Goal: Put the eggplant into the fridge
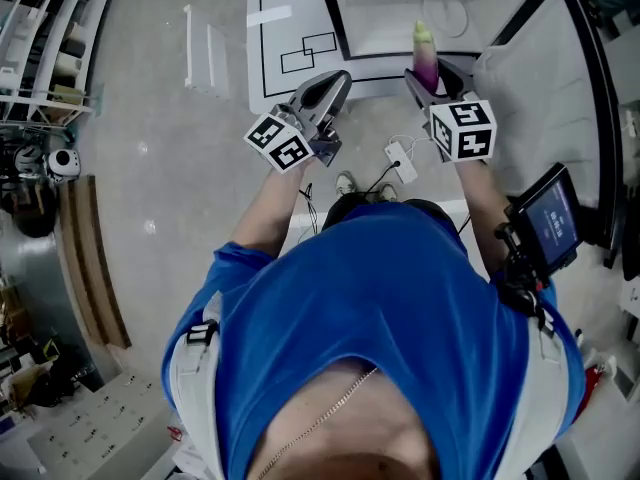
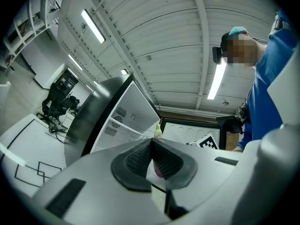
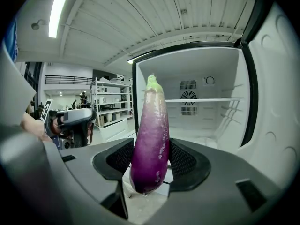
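The right gripper is clamped on the long glossy purple eggplant, which stands upright between its jaws, green cap above them, facing the open white fridge; the left gripper alongside is clenched empty.

the eggplant is glossy purple, light green at the top. the fridge is white inside with a black rim. the left gripper and right gripper are grey with black ribbed pads. their cubes bear black-and-white squares. the shirt is blue.
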The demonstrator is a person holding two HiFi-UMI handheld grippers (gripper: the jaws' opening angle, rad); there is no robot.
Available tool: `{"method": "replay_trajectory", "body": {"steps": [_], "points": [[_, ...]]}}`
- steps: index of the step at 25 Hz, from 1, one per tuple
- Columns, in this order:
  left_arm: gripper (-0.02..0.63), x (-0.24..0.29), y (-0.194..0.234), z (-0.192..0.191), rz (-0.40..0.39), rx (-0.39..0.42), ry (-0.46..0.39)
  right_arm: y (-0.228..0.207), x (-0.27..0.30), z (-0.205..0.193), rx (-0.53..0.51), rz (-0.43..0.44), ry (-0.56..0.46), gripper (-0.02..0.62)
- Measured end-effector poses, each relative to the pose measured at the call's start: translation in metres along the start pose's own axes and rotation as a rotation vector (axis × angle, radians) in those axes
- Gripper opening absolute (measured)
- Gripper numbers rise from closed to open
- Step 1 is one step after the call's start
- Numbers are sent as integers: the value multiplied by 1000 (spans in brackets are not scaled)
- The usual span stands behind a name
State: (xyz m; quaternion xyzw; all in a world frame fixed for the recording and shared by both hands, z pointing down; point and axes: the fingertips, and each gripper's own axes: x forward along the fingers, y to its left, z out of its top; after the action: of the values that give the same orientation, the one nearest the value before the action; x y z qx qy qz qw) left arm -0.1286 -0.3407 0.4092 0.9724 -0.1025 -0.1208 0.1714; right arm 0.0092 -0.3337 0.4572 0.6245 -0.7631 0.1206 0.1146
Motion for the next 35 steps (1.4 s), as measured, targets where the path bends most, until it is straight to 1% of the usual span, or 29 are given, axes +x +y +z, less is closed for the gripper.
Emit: {"method": "replay_trajectory", "body": {"steps": [3,7,13,22,29,35], "points": [[8,4,6,5,-30,-11,22,-12,7,2,20,-50,18,236],[9,6,14,21,-48,-28,41,-30,18,9,45,-107,54,238],[8,-4,58,5,-58,-42,80,-57,71,-26,79,-165,121,236],[8,-6,90,0,-76,-47,113,-104,115,-44,116,-255,200,236],[8,-5,110,-3,-69,-58,124,-150,149,-59,108,-322,289,236],[8,-7,118,1,-45,-48,117,-184,175,-63,83,-355,363,238]]}}
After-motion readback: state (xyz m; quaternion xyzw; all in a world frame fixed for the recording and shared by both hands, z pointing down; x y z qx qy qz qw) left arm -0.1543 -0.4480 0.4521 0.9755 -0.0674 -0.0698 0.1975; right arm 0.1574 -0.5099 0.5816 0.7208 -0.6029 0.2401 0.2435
